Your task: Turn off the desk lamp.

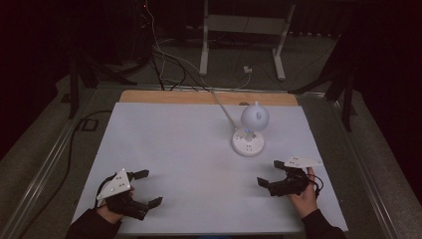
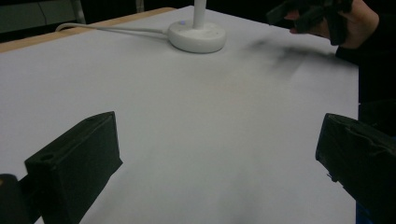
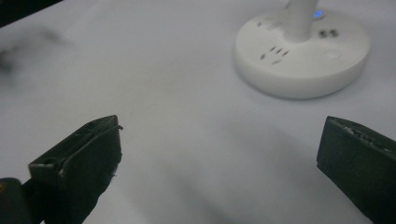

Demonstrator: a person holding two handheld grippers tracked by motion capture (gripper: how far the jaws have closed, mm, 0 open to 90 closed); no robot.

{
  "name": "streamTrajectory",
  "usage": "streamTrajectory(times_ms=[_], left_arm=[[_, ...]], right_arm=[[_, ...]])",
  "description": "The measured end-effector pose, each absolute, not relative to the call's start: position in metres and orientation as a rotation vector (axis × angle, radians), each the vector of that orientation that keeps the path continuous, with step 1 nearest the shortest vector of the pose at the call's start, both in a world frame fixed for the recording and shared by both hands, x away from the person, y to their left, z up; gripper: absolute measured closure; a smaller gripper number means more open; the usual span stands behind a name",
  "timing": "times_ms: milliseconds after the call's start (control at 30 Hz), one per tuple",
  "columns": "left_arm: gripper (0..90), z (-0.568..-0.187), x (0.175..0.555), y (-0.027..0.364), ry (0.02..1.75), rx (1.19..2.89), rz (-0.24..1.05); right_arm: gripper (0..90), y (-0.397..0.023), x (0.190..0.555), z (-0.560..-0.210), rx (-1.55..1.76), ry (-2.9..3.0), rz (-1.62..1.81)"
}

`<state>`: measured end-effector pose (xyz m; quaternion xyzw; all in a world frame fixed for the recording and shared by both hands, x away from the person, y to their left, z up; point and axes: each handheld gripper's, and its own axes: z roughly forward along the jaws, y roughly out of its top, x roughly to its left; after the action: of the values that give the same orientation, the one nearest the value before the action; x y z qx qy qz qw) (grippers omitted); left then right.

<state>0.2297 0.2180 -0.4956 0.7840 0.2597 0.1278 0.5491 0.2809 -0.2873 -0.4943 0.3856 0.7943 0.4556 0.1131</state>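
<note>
I see the white desk lamp [image 1: 250,130] standing right of centre on the bench [image 1: 189,149]. My right tool [image 1: 271,174] hovers near it, released and empty; my left tool [image 1: 145,188], near-left, likewise gapes.

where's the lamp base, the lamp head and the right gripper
lamp base [image 3: 301,56], right gripper view, on the round white top beside the stem
lamp head [image 1: 255,117], high view, on the middle of the white globe
right gripper [image 1: 271,173], high view, midway between its open fingers
</note>
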Motion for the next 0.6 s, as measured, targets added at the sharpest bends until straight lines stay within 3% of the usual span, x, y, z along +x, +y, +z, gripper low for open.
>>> streamTrajectory(times_ms=[367,600], left_arm=[[0.4,-0.495,0.229,0.218,0.611,1.857,0.304],[0.5,-0.496,0.230,0.218,0.608,1.859,0.299]], right_arm=[[0.0,-0.277,0.252,-0.507,1.081,2.449,1.241],[0.0,-0.275,0.254,-0.510,1.032,2.452,1.211]])
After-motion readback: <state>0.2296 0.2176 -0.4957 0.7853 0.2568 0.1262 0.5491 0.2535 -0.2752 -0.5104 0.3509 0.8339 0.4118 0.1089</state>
